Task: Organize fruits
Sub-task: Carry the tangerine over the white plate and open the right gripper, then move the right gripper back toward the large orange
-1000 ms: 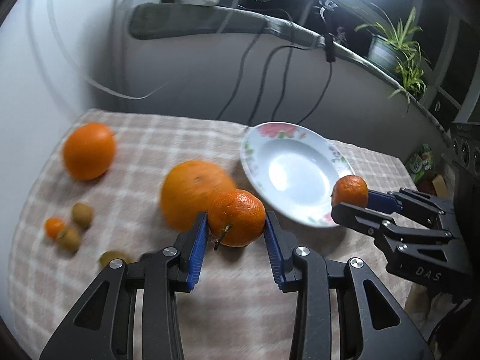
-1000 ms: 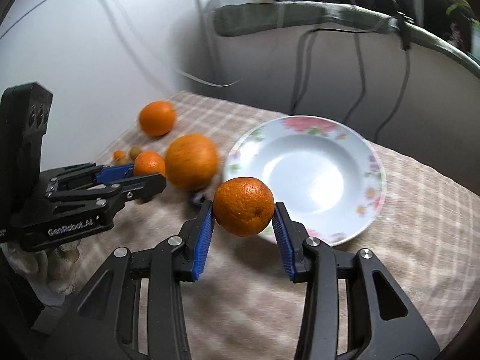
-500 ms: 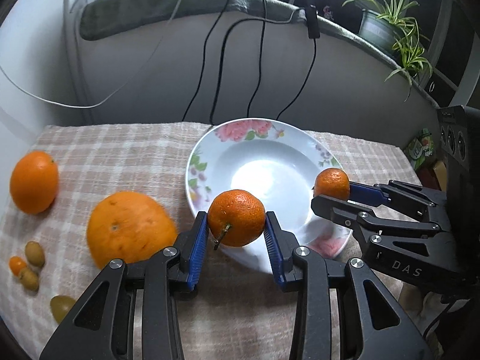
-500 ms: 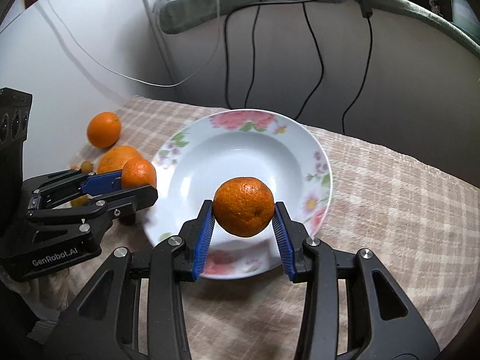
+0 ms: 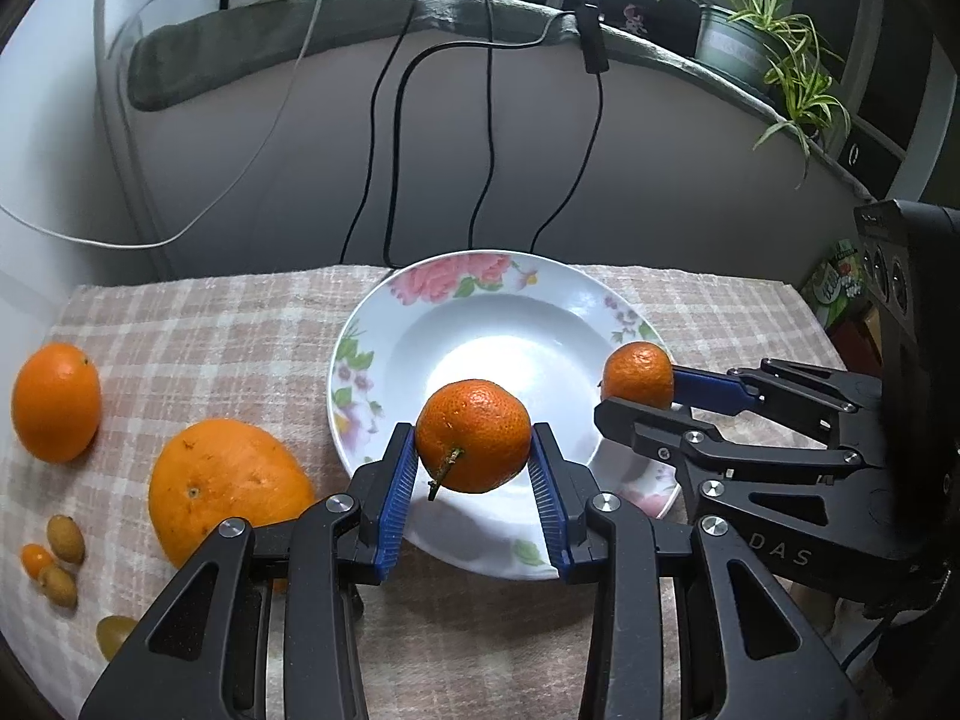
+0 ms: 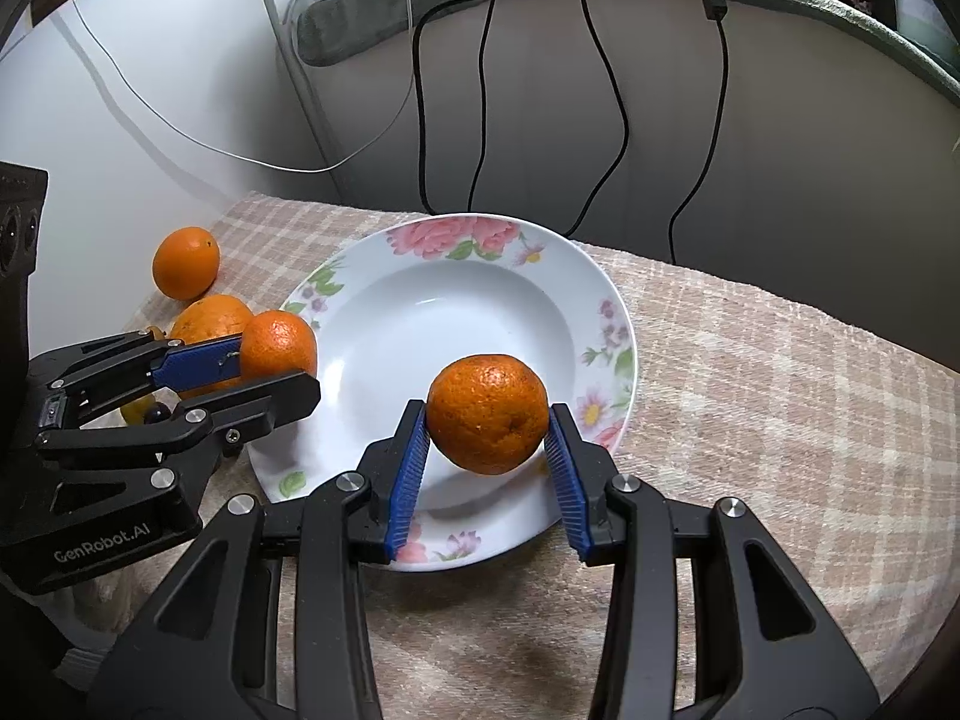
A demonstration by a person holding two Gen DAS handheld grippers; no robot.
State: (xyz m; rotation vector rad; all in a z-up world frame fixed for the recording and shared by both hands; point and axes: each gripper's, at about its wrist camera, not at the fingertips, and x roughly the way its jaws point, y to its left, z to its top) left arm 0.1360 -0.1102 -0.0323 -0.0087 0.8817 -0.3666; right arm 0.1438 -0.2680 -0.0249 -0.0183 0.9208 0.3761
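My left gripper is shut on a stemmed tangerine and holds it above the near left part of the white floral plate. My right gripper is shut on another tangerine above the plate's near right rim. Each gripper shows in the other's view, the right one and the left one. A large orange and a smaller orange lie on the checked cloth, left of the plate.
Several kumquats and a green grape lie at the cloth's left edge. Black cables hang down the wall behind the plate. A potted plant stands on the ledge at the back right.
Both grippers have carried their tangerines rightward from beside the large orange to over the plate. Both stay shut on their fruit.
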